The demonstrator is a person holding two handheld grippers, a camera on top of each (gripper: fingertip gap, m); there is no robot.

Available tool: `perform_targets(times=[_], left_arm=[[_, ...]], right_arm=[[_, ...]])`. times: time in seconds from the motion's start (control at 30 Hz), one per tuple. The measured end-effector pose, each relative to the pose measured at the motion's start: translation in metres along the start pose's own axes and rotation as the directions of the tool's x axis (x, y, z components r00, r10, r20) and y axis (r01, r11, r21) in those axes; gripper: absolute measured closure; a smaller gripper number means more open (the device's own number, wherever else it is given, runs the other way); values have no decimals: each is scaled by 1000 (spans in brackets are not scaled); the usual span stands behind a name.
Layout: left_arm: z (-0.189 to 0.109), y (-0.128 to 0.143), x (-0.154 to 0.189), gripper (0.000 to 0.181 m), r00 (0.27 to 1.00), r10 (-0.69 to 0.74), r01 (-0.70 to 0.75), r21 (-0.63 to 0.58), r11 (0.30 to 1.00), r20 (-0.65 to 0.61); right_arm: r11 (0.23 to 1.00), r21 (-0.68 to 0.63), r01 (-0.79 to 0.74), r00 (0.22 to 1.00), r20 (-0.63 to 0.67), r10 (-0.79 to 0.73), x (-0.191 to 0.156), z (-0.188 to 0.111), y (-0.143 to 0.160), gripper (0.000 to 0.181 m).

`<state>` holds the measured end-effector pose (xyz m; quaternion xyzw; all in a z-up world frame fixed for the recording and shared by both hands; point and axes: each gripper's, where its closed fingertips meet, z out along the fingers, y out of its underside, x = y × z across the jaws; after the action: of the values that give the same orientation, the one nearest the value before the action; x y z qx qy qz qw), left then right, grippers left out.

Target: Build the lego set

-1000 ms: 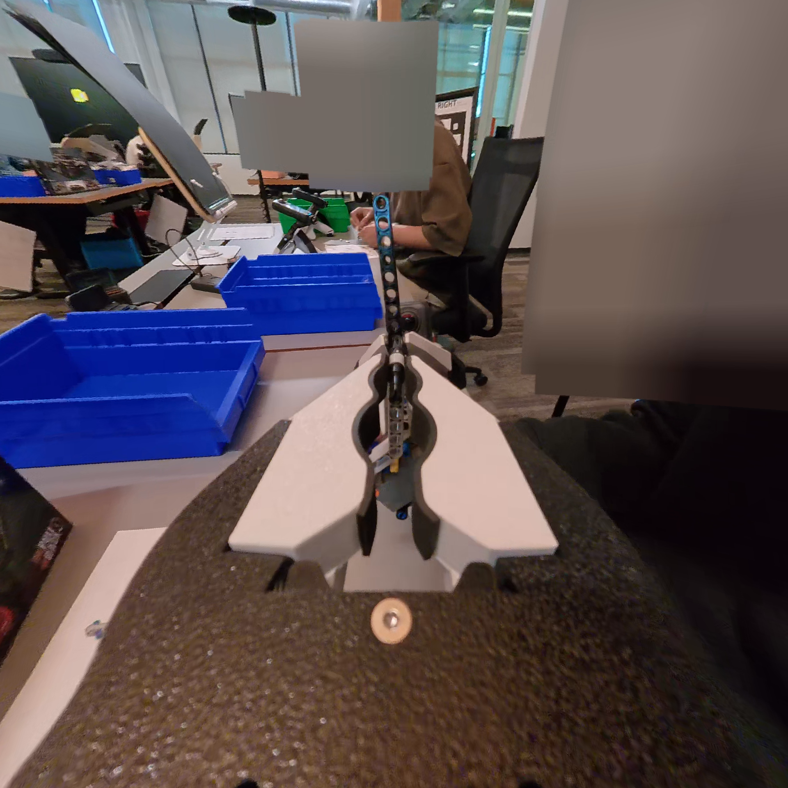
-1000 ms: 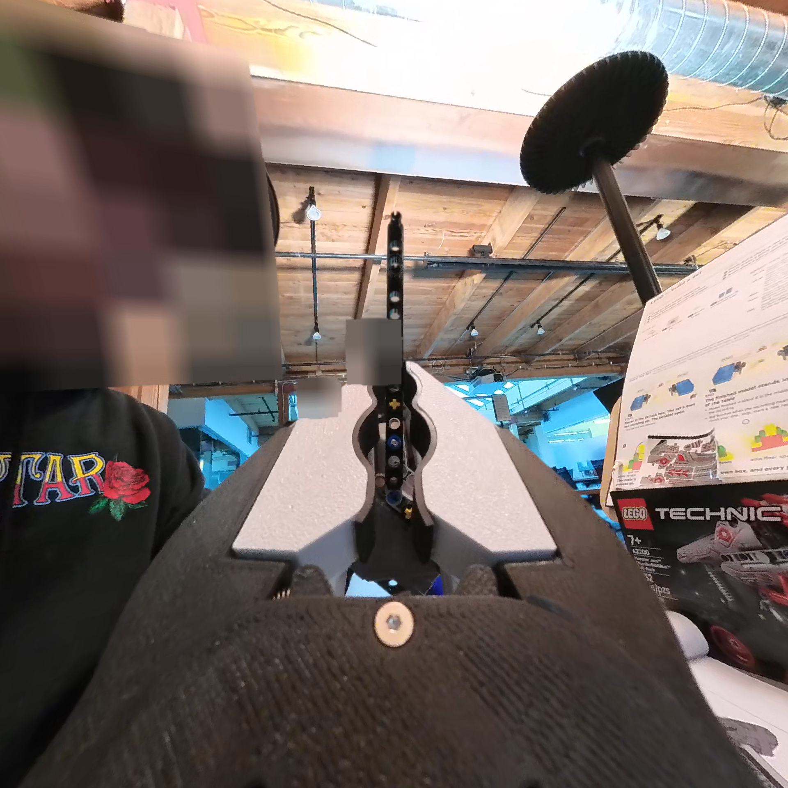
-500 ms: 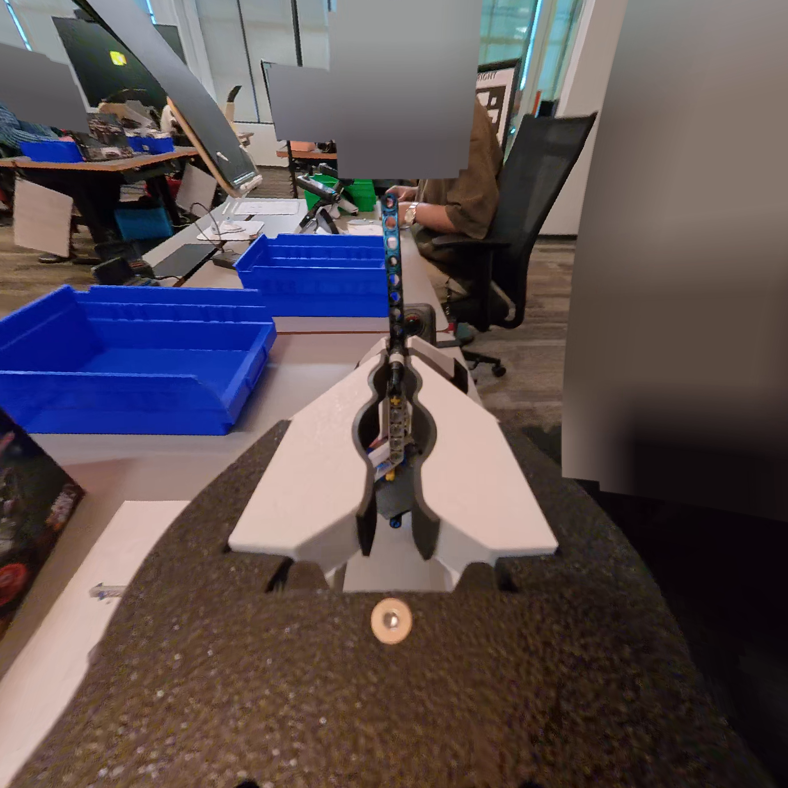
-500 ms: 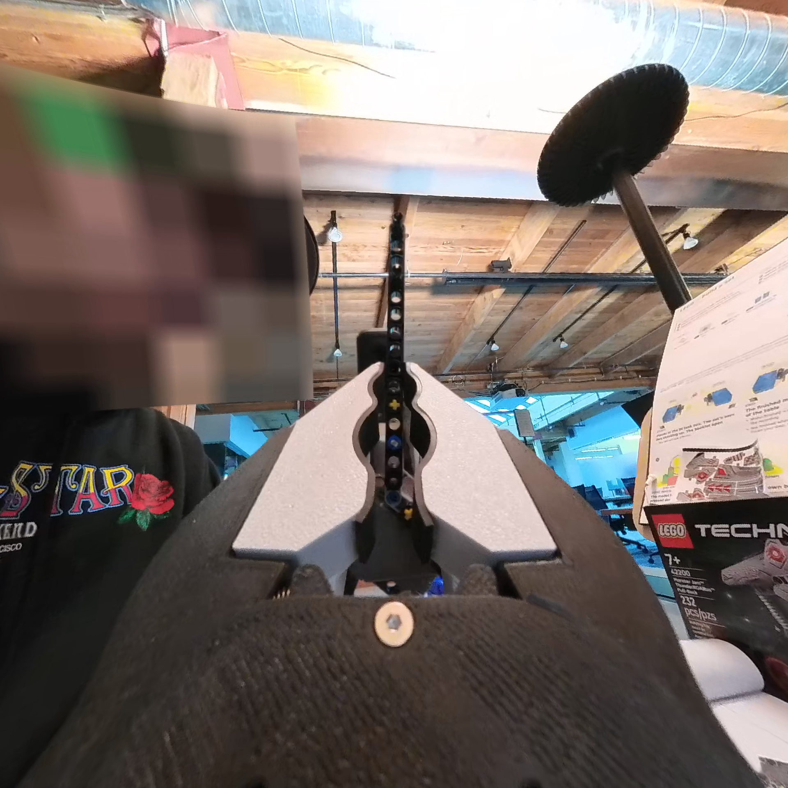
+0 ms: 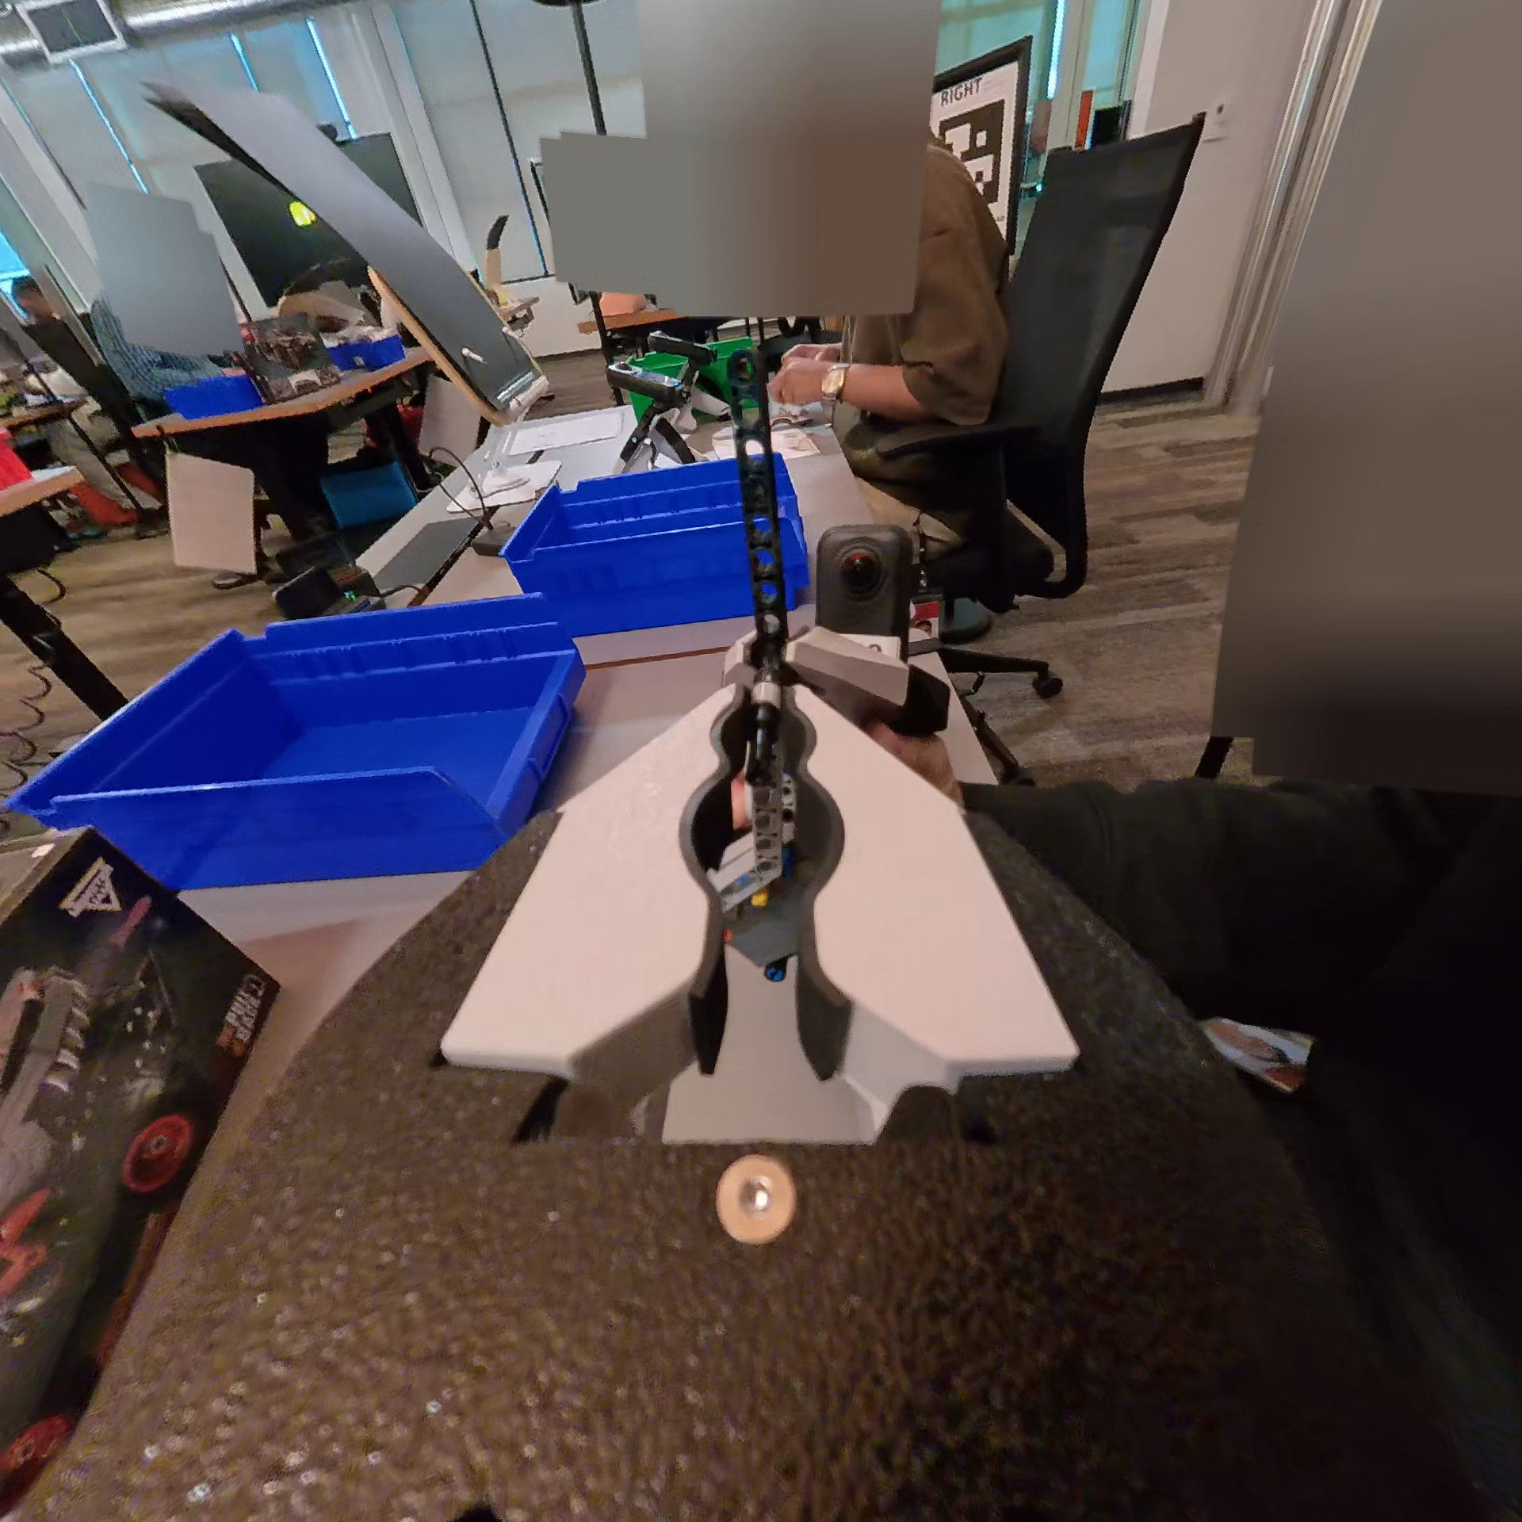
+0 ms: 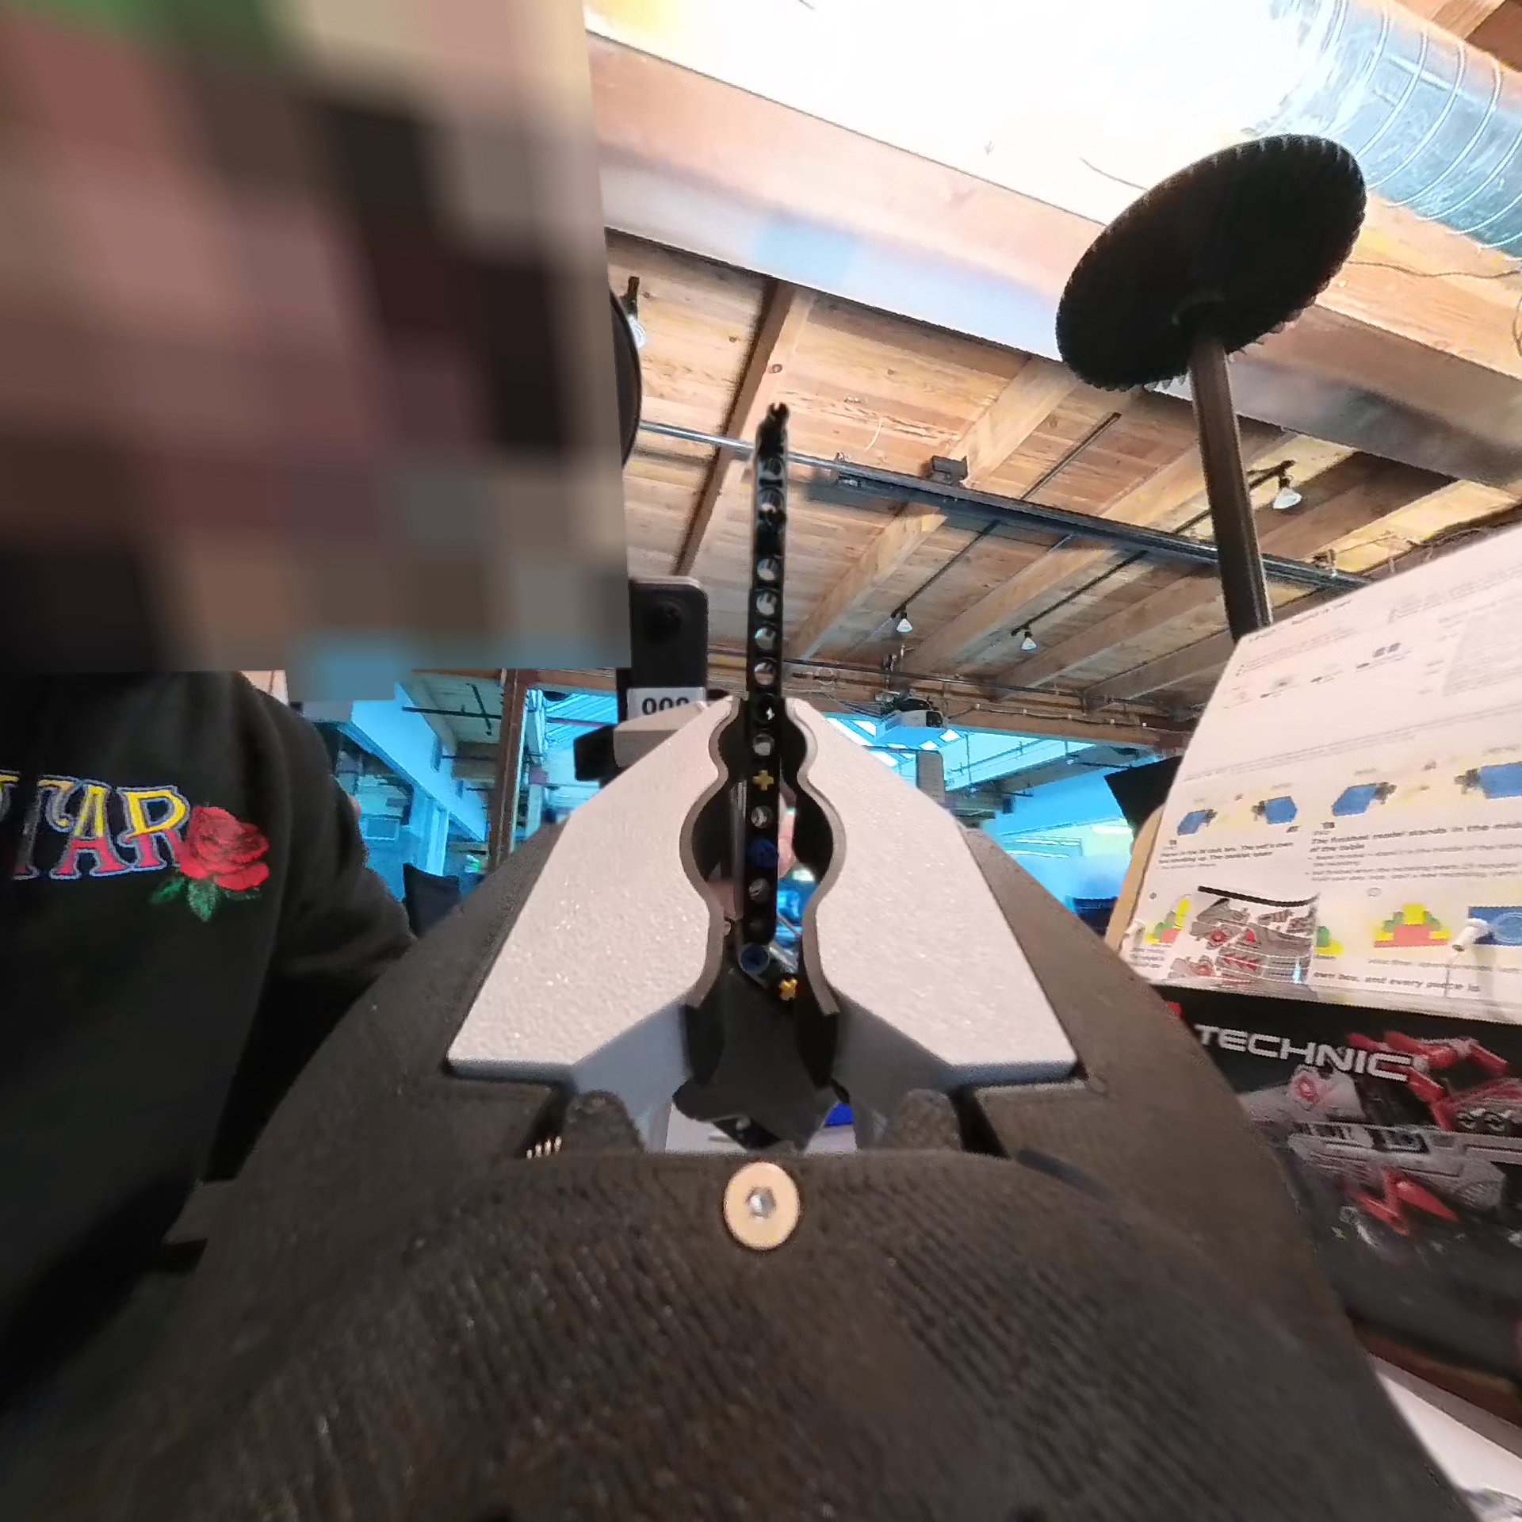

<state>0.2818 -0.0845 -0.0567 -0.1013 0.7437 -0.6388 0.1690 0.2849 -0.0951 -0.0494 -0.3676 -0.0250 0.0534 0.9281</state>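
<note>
- Two blue bins are sitting at 10 o'clock on the desk, whose far edge is running at 1 o'clock beside open floor.
- A black holed beam is sticking out toward 12 o'clock from the left gripper, meeting the right gripper beyond its tips.
- Both grippers are clamping the toy assembly, the right gripper pinching its own black beam near the base.

two blue bins, two grippers, one lego assembly, one set box.
</note>
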Motion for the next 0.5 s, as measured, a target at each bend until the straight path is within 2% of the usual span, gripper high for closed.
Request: perform_targets(times=[0.23, 0.5], left_arm=[[-3, 0, -8, 173, 998, 70, -70, 36, 997, 1], [-6, 3, -3, 175, 992, 103, -102, 29, 994, -74]], right_arm=[[999, -18, 32, 999, -35, -33, 2, 6, 2, 177], [998, -56, 30, 999, -14, -31, 0, 8, 7, 176]])
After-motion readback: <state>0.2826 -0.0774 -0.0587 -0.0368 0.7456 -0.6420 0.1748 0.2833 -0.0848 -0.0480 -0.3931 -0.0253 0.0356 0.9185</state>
